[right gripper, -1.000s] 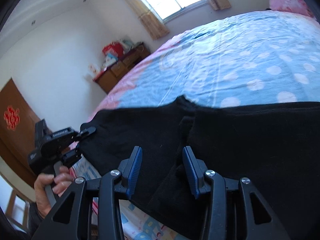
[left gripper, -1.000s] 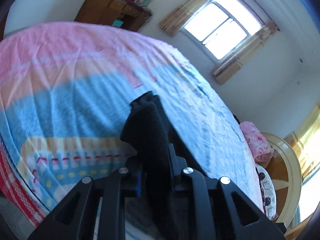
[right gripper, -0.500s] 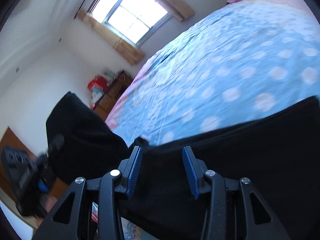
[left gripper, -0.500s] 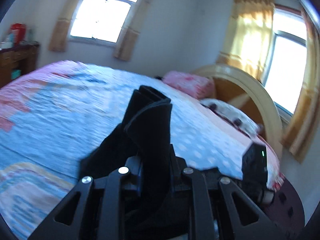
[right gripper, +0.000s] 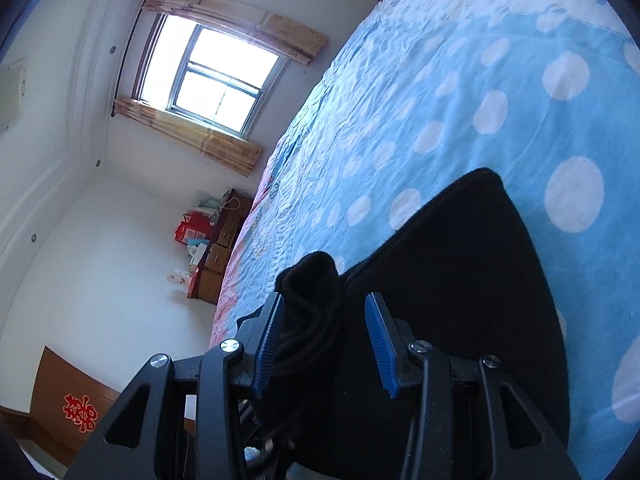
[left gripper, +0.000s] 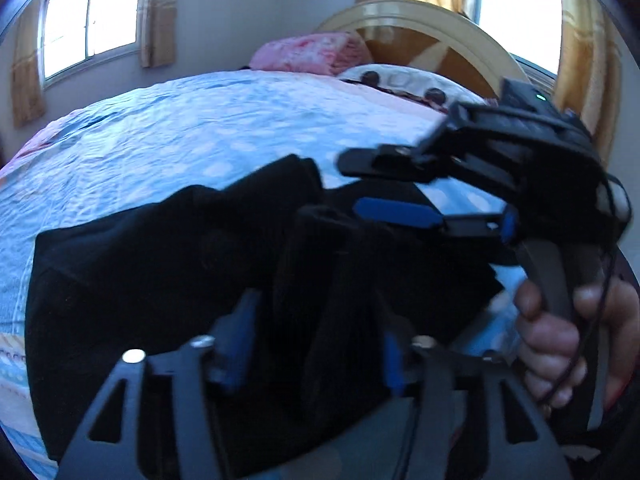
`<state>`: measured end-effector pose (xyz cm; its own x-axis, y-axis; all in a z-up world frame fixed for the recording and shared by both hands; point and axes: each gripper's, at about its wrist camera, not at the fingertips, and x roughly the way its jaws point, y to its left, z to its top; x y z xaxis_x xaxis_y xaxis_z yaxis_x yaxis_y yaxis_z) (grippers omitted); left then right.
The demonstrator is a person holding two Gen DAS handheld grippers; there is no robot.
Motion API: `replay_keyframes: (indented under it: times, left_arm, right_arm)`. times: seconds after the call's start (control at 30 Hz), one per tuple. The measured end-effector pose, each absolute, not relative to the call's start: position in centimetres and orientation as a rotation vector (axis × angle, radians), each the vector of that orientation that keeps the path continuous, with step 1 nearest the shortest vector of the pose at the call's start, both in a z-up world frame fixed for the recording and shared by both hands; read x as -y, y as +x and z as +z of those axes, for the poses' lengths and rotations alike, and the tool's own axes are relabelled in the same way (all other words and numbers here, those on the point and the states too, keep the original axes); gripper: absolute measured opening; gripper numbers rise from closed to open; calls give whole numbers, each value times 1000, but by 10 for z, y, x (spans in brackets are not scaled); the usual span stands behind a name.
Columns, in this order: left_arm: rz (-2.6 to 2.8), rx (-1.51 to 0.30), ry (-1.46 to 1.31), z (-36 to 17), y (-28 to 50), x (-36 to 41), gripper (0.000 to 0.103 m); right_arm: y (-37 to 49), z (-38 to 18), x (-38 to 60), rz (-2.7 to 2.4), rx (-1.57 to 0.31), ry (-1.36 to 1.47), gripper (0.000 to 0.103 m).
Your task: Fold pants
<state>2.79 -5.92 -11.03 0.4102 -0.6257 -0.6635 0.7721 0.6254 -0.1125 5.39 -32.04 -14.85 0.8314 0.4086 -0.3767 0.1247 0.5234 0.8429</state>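
Note:
Black pants lie on the blue dotted bedspread, doubled over on themselves. My left gripper hovers low over them; its jaws are opening, and a thick strip of the black cloth still stands between the pads without being pressed. Just beyond it, a hand holds my right gripper with its fingers apart. In the right wrist view, the right gripper is open with a bunched fold of the pants rising between its blue pads.
The bed fills most of both views. A pink pillow and a curved wooden headboard stand at its far end. A wooden dresser with red packages sits by the wall under the window.
My left gripper swung across the bed with the pant end, rolled over, and its jaws parted from the cloth. The right gripper rolled and shifted; a fold now sits between its pads.

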Motion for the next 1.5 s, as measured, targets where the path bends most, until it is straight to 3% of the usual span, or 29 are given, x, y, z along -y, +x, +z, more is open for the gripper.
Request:
replay_keyframes:
  times: [0.13, 0.33, 0.37, 0.63, 0.67, 0.7, 0.73, 0.77, 0.87, 1.1, 1.37, 1.5]
  left_arm:
    - [-880, -690, 200, -93, 19, 32, 80]
    - [-693, -663, 48, -75, 45, -26, 82]
    - [-666, -668, 15, -75, 51, -33, 86]
    - [-409, -910, -100, -119, 98, -53, 90]
    - [-404, -885, -82, -118, 93, -50, 90]
    - [-411, -880, -55, -117, 89, -46, 90]
    - [-427, -884, -39, -116, 87, -42, 90]
    - [-437, -884, -31, -115, 85, -39, 90]
    - [-450, -855, -8, -108, 85, -33, 90]
    - [-502, -794, 42, -85, 77, -34, 91]
    - [-344, -777, 57, -79, 90, -46, 91]
    - [-355, -756, 42, -68, 92, -41, 92]
  right_arm:
    - [58, -148, 324, 270, -601, 1069, 60]
    - [83, -142, 323, 324, -700, 1007, 60]
    - [86, -138, 319, 318, -714, 961, 60]
    - [105, -121, 268, 246, -802, 583, 62]
    - [104, -119, 259, 236, -812, 501, 61]
    - [105, -117, 252, 229, -819, 446, 51]
    - [109, -115, 249, 228, -827, 409, 26]
    - [108, -115, 249, 252, -836, 417, 22]
    - [94, -109, 260, 293, -794, 473, 20]
    - [41, -68, 274, 264, -653, 316, 20]
    - [37, -124, 326, 182, -783, 440, 22]
    - [38, -125, 326, 202, -767, 462, 23]
